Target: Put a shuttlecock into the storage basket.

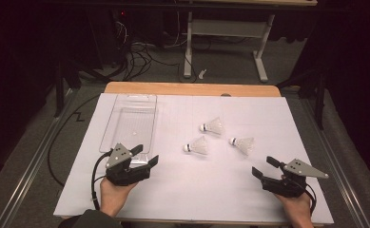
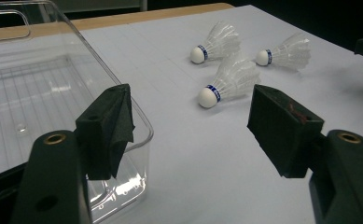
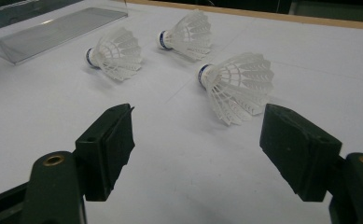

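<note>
Three white feather shuttlecocks lie on their sides on the white sheet: one in the middle (image 1: 197, 146) (image 2: 228, 81) (image 3: 116, 53), one farther back (image 1: 212, 126) (image 2: 219, 43) (image 3: 188, 32), one to the right (image 1: 243, 144) (image 2: 286, 50) (image 3: 237, 86). A clear plastic tray (image 1: 130, 123) (image 2: 39, 88) (image 3: 53, 30) stands at the left, holding nothing that I can make out. My left gripper (image 1: 147, 154) (image 2: 191, 126) is open beside the tray's near corner, jaws toward the middle shuttlecock. Near the front right, my right gripper (image 1: 262, 166) (image 3: 198, 144) is open, short of the right shuttlecock.
The white sheet (image 1: 182, 190) covers a wooden table whose far edge (image 1: 192, 88) shows bare wood. Beyond it are a floor with cables and a grey table frame (image 1: 225, 28). Metal rails run along both sides of the table.
</note>
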Motion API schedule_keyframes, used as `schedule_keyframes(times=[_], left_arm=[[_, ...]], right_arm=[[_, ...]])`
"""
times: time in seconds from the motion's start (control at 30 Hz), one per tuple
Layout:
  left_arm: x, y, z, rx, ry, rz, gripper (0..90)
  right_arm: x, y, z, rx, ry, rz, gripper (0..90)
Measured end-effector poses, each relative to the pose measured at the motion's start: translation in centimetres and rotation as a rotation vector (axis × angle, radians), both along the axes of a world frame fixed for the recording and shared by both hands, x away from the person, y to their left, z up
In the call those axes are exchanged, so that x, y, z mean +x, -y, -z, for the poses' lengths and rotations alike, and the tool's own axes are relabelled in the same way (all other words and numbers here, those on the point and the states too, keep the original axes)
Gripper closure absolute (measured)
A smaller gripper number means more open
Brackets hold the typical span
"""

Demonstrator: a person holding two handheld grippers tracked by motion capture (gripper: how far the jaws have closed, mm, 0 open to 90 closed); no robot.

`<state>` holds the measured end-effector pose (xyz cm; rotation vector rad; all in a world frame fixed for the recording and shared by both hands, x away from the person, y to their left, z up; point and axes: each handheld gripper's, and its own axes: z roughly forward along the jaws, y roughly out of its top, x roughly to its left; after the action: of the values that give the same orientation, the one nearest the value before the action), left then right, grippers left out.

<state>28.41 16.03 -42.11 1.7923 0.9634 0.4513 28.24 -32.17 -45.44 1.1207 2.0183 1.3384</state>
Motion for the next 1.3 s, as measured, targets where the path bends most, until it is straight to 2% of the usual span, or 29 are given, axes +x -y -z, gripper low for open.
schedule_keyframes(times=[1.3], left_arm=[[1.7, 2.0, -0.2, -0.004, -0.004, 0.039, 31.8]], right_arm=[[0.0, 0.0, 0.0, 0.0, -0.006, 0.001, 26.4]])
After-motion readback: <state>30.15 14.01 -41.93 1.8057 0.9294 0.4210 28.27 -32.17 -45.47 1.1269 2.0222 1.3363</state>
